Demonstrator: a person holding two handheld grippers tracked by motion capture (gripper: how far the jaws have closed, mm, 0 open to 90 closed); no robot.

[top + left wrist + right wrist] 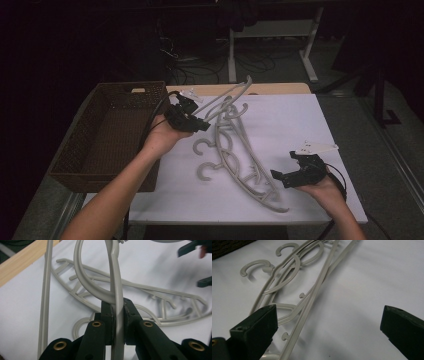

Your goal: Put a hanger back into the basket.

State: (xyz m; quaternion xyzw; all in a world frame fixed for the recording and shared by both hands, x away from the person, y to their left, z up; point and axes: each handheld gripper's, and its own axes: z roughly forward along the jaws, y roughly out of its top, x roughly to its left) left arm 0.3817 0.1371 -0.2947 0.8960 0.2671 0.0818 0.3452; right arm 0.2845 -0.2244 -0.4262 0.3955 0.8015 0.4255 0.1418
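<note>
Step in hand: left hand-held gripper (200, 121) clamped on one grey hanger (117, 297), raised off pile of hangers (240, 165) on worktop (290, 125). Right hand-held gripper (285, 176) open, empty, beside pile's near end. Next, probably: carry hanger clear w/o snagging, to basket (75, 145) beside left hand-held gripper.

A white-topped table (300, 125) with a wooden far edge carries a dark wicker basket (107, 135) at its left and grey plastic hangers (235, 160) overlapping in a pile mid-table.
</note>
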